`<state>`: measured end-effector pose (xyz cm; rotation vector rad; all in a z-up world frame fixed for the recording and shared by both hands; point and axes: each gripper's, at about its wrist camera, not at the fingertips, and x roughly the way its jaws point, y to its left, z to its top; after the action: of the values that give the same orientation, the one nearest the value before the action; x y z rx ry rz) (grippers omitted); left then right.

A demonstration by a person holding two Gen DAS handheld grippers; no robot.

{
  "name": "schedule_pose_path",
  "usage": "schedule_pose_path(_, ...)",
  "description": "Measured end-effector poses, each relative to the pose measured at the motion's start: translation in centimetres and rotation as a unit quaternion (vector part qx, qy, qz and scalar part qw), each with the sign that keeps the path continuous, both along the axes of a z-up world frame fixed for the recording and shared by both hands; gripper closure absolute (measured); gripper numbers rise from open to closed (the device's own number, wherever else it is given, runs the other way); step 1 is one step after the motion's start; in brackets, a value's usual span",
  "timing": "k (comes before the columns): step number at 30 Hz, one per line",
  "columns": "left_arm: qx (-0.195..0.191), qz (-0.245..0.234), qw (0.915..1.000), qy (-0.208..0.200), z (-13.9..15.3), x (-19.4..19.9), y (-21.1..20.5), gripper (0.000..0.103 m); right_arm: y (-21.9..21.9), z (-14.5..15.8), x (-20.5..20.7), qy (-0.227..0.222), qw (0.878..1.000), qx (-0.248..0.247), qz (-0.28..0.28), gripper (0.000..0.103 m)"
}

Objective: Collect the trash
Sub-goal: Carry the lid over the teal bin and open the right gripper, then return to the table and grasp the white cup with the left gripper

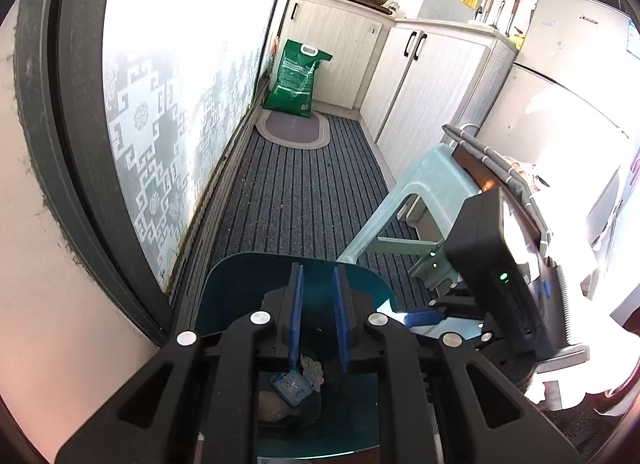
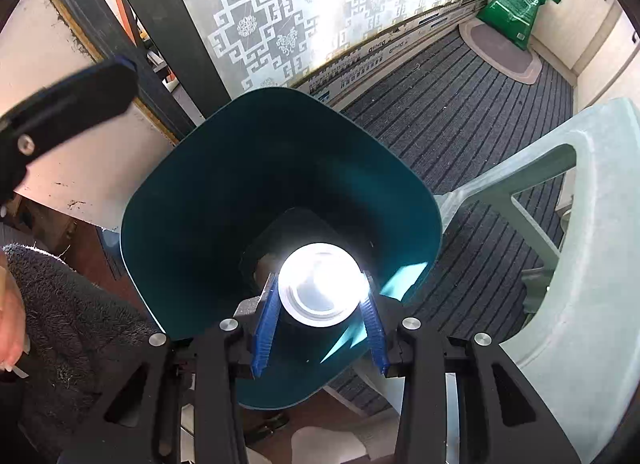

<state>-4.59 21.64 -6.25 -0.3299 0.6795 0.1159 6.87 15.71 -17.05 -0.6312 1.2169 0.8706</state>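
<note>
- Over the mouth of the teal bin (image 2: 224, 199), the right tongs (image 2: 320, 304) point straight down and pinch a metal can (image 2: 320, 284) between their blue pads (image 2: 266, 324); the can's shiny end glares white, so any print or dents on it cannot be made out.
- Left of the right tongs, a dark fuzzy cloth (image 2: 80, 324) fills the lower corner, and a bit of skin at the frame edge is cut off.
- Up and to the left of them, a blurred black piece (image 2: 68, 111) of the left tool crosses the view, too out of focus to read.
- Beyond the right tongs, the bin's bottom is dark and mostly hidden behind the can.
- Right of the right tongs stands a pale plastic chair (image 2: 580, 244), only partly in frame, on the striped floor mat (image 2: 460, 111).
- Far off to the upper right, a green bag (image 2: 516, 3) leans in the corner by a small oval rug (image 2: 500, 49).
- In the left wrist view, the left tongs (image 1: 318, 316) are spread with nothing between their pads (image 1: 296, 316), hanging over the same bin (image 1: 240, 288).
- Just below the left tongs, inside the bin, lie a blue scrap (image 1: 290, 386), a grey crumpled bit (image 1: 313, 372) and a pale lump (image 1: 272, 408), partly covered by the tool body.
- Right of the left tongs, the right tool's black body (image 1: 500, 264) blocks much of the chair.
</note>
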Motion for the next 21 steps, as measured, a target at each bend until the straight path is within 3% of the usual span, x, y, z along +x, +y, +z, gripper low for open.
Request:
schedule_pose_path(7, 0.004, -0.005, 0.9987, -0.052, 2.4, -1.0, -0.4, 0.088, 0.8, -3.3, -1.2, 0.026, 0.999, -0.021, 0.02, 0.063)
schedule_pose_path(11, -0.002, -0.005, 0.9969, -0.078, 3.6, -1.6, -0.3, 0.088, 1.0, -4.0, -2.2, 0.029, 0.999, -0.026, 0.033, 0.057)
schedule_pose_path(18, -0.004, 0.003, 0.9957, -0.092, 5.0, -2.0, 0.1, 0.088, 1.2, -1.7, -2.4, 0.004, 0.999, 0.011, 0.032, 0.052)
schedule_pose_path(21, -0.007, 0.004, 0.9953, -0.097, 5.2, -1.9, 0.1, 0.089, 1.1, 0.7, -2.3, -0.018, 0.998, 0.041, 0.033, 0.062)
